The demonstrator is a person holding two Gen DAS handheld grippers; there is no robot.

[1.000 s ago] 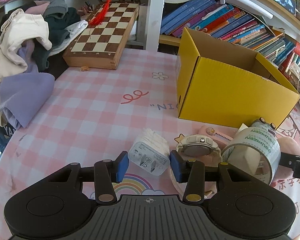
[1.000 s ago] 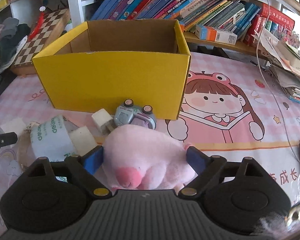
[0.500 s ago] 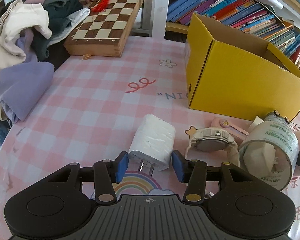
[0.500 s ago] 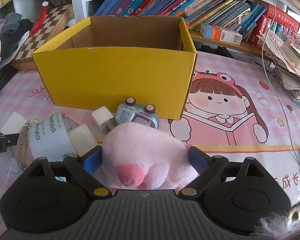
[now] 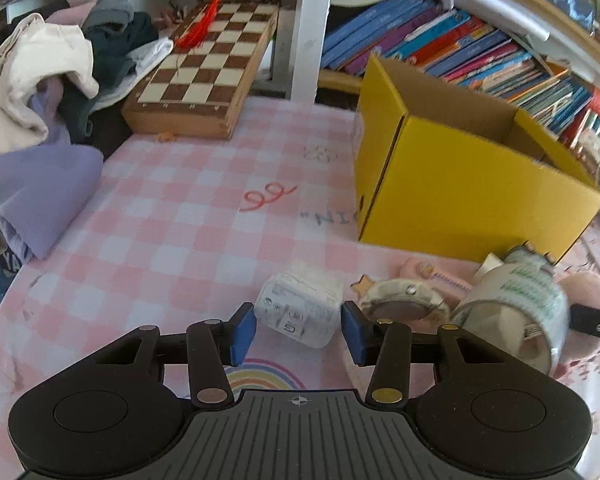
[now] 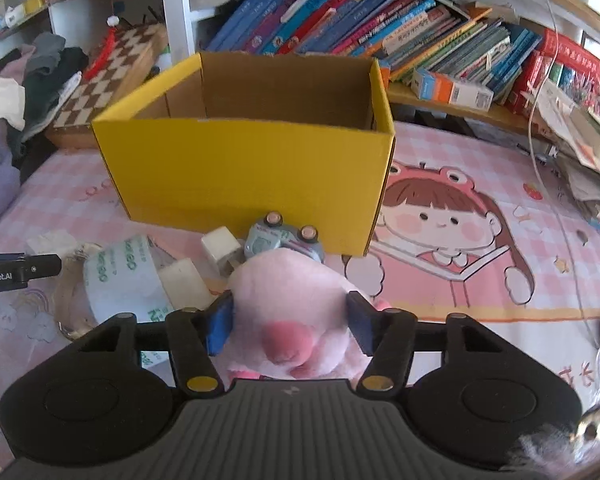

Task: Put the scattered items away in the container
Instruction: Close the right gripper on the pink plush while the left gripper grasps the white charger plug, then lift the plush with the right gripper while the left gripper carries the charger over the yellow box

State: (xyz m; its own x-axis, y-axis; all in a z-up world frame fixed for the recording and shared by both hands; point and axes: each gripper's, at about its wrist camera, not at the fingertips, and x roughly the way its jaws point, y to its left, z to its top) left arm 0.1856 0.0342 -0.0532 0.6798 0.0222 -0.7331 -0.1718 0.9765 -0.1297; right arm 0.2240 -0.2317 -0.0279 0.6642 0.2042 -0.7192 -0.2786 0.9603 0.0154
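Note:
My left gripper (image 5: 298, 332) has its jaws closing, and both blue pads press on a white charger plug (image 5: 300, 312) low over the pink checked cloth. Right of it lie a wristwatch (image 5: 402, 306) and a clear tape roll (image 5: 516, 312). In the right wrist view, my right gripper (image 6: 288, 322) is closing too, its pads sunk into a pink plush toy (image 6: 288, 300). Behind the plush sit a small blue gadget (image 6: 284, 240) and a white cube (image 6: 220, 246), against the open yellow box (image 6: 252, 168), which looks empty as far as I can see.
A wooden chessboard (image 5: 208, 80) and a pile of clothes (image 5: 40, 100) fill the far left. Shelves of books (image 6: 380, 32) run behind the box. Loose papers (image 6: 580, 140) and a cable crowd the right edge. A pink comb-like item (image 5: 432, 274) lies by the watch.
The right gripper's jaws have narrowed and now squeeze the plush. Between the left pads the charger has turned from prongs-forward to its printed face. Both views have shifted only slightly.

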